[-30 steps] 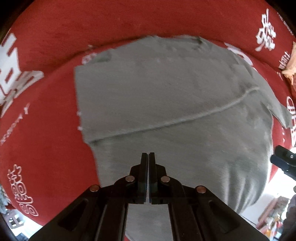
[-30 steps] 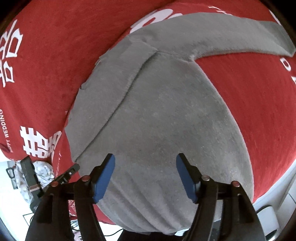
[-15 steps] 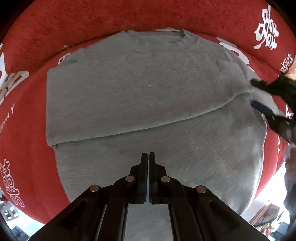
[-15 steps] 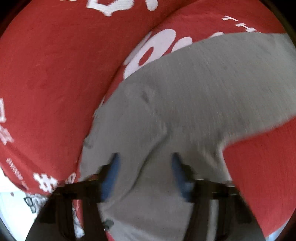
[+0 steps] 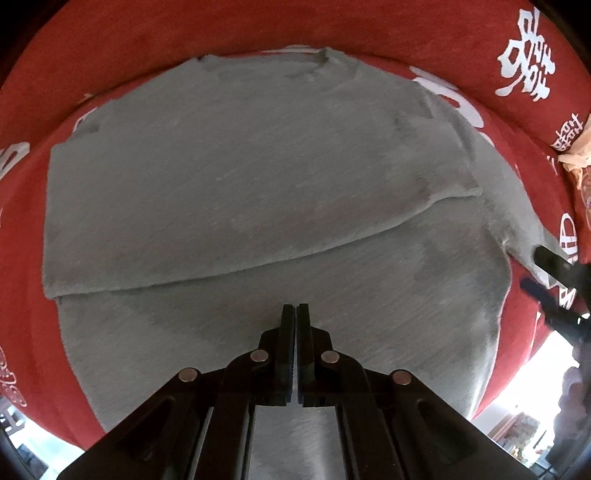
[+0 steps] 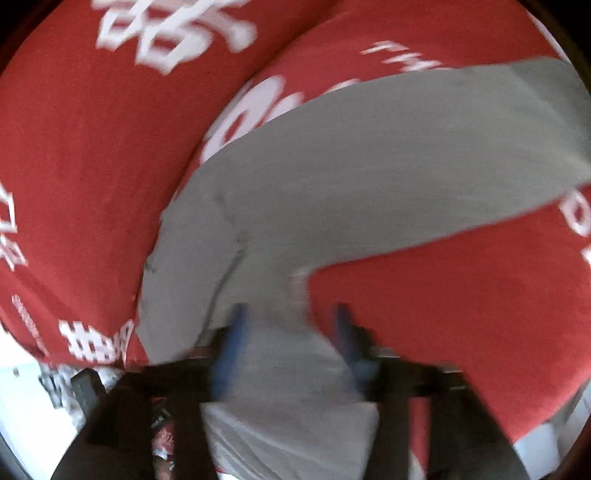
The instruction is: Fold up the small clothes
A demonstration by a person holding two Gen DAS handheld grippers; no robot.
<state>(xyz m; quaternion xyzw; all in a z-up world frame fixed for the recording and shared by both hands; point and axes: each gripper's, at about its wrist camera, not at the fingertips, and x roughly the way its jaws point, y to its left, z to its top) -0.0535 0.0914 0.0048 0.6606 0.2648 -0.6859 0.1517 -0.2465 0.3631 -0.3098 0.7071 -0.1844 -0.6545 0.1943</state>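
1. One grey sweater lies flat on a red blanket printed with white characters, one sleeve already folded across the body, the other sleeve stretched out to the side.
2. It looks soft, light and fuzzy, so it will likely drape and sag rather than hold a crease; the outstretched sleeve near its armpit or cuff seems the sensible place to pinch.
3. Left claw hangs straight above the lower body of the sweater, its jaws pressed together on nothing.
4. Right claw sits at the sleeve's root, its jaws having just been opening; cloth lies between them, unpinched as far as I can judge.
5. Motion blur smears the right view, so contact with the pads is hard to read; the sweater's hem is cut off behind both claws.
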